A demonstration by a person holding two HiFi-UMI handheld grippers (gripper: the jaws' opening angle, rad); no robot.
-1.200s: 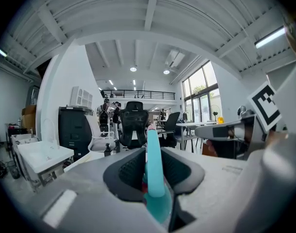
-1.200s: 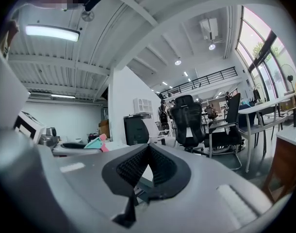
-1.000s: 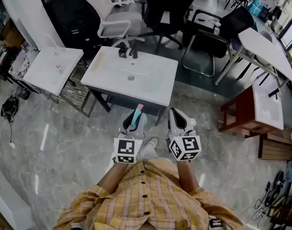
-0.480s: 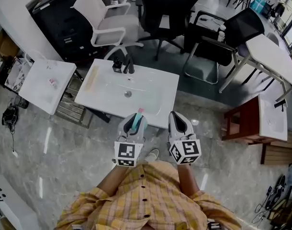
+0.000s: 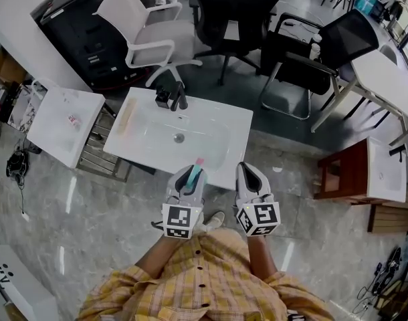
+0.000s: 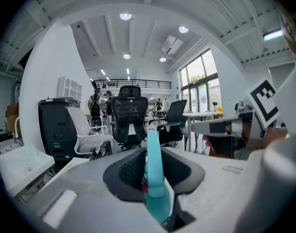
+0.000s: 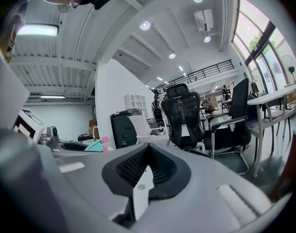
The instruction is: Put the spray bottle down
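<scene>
**Head view and both gripper views, spray bottle in hand.** The left gripper (image 5: 190, 176) was seen clenched on a slim teal plastic spray bottle with a pink tip (image 5: 194, 170). In the left gripper view the bottle (image 6: 153, 171) was shown standing between the dark ribbed pads (image 6: 130, 169) of the left gripper (image 6: 153, 165), with its tip directed to 12 o'clock. The bottle was thus held in the air and was not set on any surface.

The right gripper (image 5: 248, 174) was held just beside the left one, at its 3 o'clock. In the right gripper view the jaws of the right gripper (image 7: 147, 165) were shown drawn together with nothing between them. The bottle (image 7: 96, 145) was visible at their 9 o'clock.

A white rectangular washbasin top with an oval bowl (image 5: 227, 122) was placed at 12 o'clock from both grippers. In the head view its near edge was overlapped by the pink tip. A black tap (image 5: 173, 97) was mounted at the far edge of the basin, at 11 o'clock from the bottle. A white office chair (image 5: 145, 33) was seen beyond it, and a black mesh office chair (image 5: 234, 9) at 12 o'clock. A smaller white basin top (image 5: 60, 122) was placed at 10 o'clock. The yellow checked shirt of the person (image 5: 204, 279) was shown at 6 o'clock, below both grippers.
</scene>
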